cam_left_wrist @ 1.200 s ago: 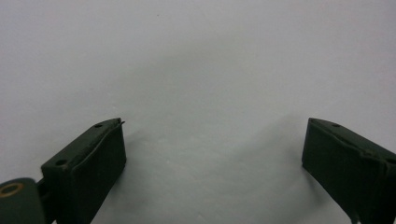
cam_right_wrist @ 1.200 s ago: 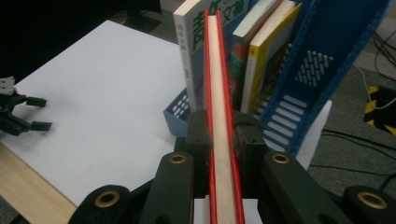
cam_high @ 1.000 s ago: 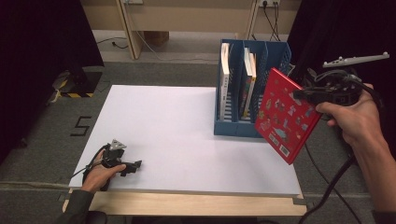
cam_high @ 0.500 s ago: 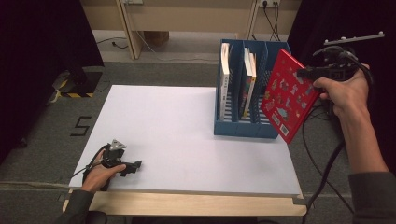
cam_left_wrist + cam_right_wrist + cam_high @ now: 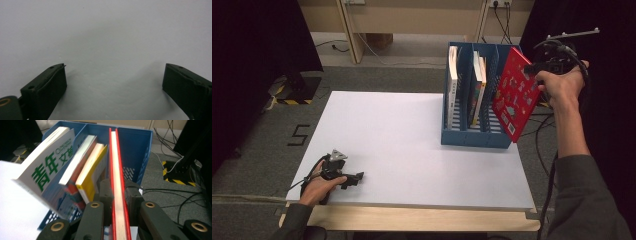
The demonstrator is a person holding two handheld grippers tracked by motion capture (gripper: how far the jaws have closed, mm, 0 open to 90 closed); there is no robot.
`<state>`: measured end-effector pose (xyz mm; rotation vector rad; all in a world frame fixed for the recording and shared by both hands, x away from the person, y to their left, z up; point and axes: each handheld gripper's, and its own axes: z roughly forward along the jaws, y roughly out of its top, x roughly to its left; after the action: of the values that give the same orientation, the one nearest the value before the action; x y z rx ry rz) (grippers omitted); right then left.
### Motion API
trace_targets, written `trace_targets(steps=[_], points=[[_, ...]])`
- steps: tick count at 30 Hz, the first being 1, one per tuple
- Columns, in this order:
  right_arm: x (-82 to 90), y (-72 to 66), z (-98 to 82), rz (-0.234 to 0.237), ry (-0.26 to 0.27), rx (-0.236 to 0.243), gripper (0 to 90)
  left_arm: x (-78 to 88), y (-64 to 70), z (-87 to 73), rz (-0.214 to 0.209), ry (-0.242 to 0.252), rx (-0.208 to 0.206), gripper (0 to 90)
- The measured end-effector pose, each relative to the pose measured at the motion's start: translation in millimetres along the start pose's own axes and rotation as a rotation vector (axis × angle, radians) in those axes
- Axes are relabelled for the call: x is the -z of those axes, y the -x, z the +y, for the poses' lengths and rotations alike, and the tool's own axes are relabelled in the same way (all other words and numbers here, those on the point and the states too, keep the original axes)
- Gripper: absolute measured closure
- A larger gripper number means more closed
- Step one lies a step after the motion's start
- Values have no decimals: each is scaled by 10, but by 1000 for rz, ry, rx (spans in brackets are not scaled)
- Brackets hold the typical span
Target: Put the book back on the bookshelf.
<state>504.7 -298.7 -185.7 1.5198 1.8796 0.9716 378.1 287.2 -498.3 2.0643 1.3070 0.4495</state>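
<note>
- Table (image 5: 412, 150): 1 blue file rack (image 5: 472, 137) at far right, 3 slots; I count 3 books inside.
- Red book (image 5: 514, 95): 1, in air at rack's right edge, tilted. Step: shelving it.
- Next: I line it over right slot, lower, release.
- R gripper (image 5: 117, 195) clamped on red book.
- L gripper (image 5: 113, 82): jaws apart, empty, resting on table.

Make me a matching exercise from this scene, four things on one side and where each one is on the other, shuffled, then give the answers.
Things:
1. red book
2. left gripper
3. white book with green lettering
4. blue file rack

Places:
A. standing on the table's right half
B. clamped in the right gripper, off the table
C. leaning in the rack's leftmost slot
D. resting open at the table's near left corner

Pairs: 1-B, 2-D, 3-C, 4-A
</note>
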Motion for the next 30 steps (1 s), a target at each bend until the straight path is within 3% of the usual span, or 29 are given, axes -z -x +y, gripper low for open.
trace_targets(steps=[15,30], points=[[-433,29,150,-38,9,-66,799,-5,6,-6,2,-2,-17,45],[-714,-15,312,-76,2,-81,799,-12,14,-7,4,-2,-20,29]])
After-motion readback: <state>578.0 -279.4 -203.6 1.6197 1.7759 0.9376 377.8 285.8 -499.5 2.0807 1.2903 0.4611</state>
